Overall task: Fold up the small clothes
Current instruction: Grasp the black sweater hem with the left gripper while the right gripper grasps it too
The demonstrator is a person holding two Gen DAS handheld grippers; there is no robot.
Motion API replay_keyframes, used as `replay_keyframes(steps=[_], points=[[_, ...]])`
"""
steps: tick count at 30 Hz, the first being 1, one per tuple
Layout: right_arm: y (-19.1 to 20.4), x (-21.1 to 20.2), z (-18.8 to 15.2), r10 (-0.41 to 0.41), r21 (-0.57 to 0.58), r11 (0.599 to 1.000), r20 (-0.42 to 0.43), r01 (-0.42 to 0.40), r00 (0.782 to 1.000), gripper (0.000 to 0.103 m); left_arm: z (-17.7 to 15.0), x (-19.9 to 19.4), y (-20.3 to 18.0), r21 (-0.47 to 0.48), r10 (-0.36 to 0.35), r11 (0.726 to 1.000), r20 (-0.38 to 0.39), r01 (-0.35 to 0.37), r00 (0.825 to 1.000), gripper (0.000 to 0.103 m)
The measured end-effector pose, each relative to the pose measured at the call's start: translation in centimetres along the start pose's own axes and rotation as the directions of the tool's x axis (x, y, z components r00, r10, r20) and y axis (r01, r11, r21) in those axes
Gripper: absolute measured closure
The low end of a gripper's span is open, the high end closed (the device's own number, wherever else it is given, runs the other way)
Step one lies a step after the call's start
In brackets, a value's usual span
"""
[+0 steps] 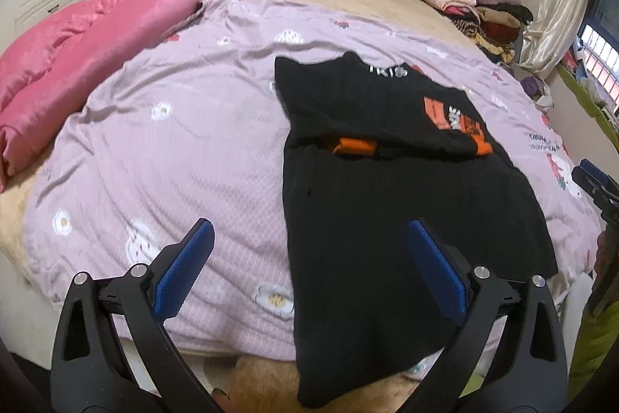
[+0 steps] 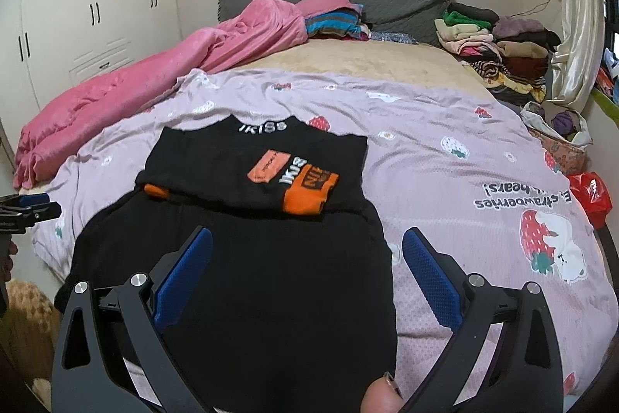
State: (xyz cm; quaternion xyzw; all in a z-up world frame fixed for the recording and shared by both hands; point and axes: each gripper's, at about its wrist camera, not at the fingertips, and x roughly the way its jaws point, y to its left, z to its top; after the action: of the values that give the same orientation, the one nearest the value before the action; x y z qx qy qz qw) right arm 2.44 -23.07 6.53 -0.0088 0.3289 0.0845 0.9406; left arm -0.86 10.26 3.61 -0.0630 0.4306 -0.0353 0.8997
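Both grippers, left [image 1: 309, 258] and right [image 2: 307, 258], are held apart and empty above the garment [image 2: 251, 258]. It lies on the sheet [image 2: 445, 180], its far part folded over. Further folds are judged outstanding.

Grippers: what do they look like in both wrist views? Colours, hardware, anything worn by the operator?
Both alike: the left gripper and right gripper have matte black arms with cut-outs, silver pivot screws and blue textured pads. No cables visible. A yellow-green sleeve shows at the left view's right edge.

A garment [image 2: 240, 281] lies on the sheet [image 2: 445, 188], blanket [image 2: 154, 80] left, clothes pile [image 2: 499, 53] behind right.
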Motion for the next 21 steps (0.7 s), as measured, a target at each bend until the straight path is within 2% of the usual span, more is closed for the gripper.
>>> replay_keyframes(steps=[6,7,12,14,16,21], points=[[-0.1,0.3,-1.5,0.008,-0.004,1.000,-0.036,-0.008,0.999,0.005,-2.4,0.3,0.3,-0.001,-0.030,1.000,-0.045,0.030,0.999,0.010],[-0.3,0.3,-1.8,0.010,-0.001,1.000,-0.042,-0.010,0.999,0.005,-2.8,0.3,0.3,-0.003,-0.038,0.999,-0.051,0.038,0.998,0.013],[-0.7,0.3,-2.6,0.009,0.005,1.000,-0.058,-0.009,0.998,0.005,-4.9,0.6,0.9,-0.028,-0.070,0.997,-0.090,0.068,0.993,0.036],[-1.0,0.3,-2.9,0.007,0.009,1.000,-0.064,-0.007,0.998,0.005,-5.6,0.8,1.1,-0.042,-0.082,0.996,-0.108,0.077,0.991,0.050],[-1.2,0.2,-3.3,0.008,0.014,1.000,-0.071,-0.007,0.997,0.005,-6.3,0.9,1.3,-0.052,-0.098,0.994,-0.123,0.092,0.988,0.060],[-1.8,0.2,-4.3,0.009,0.019,1.000,-0.094,-0.007,0.996,0.005,-7.7,1.4,1.9,-0.084,-0.130,0.990,-0.166,0.117,0.978,0.068]])
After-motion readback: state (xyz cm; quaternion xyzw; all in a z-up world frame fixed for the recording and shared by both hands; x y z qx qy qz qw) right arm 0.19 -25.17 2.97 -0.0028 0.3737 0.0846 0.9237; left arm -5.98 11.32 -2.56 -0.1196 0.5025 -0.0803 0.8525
